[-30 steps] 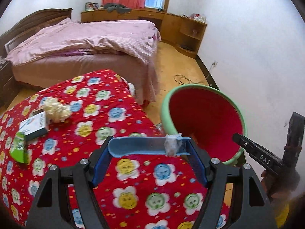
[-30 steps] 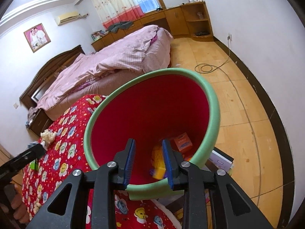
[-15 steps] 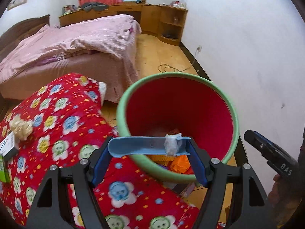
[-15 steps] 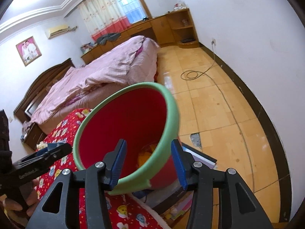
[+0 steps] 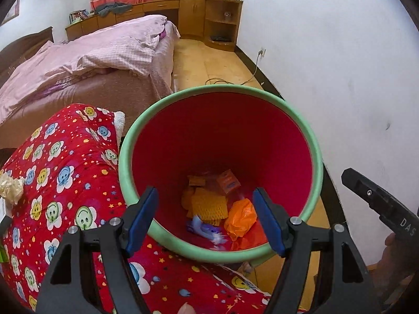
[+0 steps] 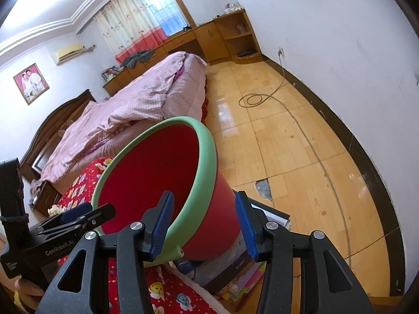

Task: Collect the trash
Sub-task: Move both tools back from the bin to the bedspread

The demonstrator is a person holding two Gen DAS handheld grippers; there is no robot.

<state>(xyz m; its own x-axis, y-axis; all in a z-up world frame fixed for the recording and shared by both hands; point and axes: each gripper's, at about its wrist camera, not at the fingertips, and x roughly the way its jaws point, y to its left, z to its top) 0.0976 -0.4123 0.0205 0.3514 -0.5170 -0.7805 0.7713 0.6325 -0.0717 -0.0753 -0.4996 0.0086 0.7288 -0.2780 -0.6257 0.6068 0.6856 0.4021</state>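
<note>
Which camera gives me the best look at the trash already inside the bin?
The left wrist view: it looks straight down into the bin, showing the orange wrapper and yellow netting at the bottom. The right wrist view sees the bin side-on, only rim and red inner wall, no contents.

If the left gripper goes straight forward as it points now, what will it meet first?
Probably the trash at the bottom of the red bin. The open left gripper points down into its mouth, roughly toward the yellow netting; depth is unclear.

left wrist close above bin [image 5: 313, 141], right wrist beside it, both sharing bed [image 6: 146, 104]
</note>
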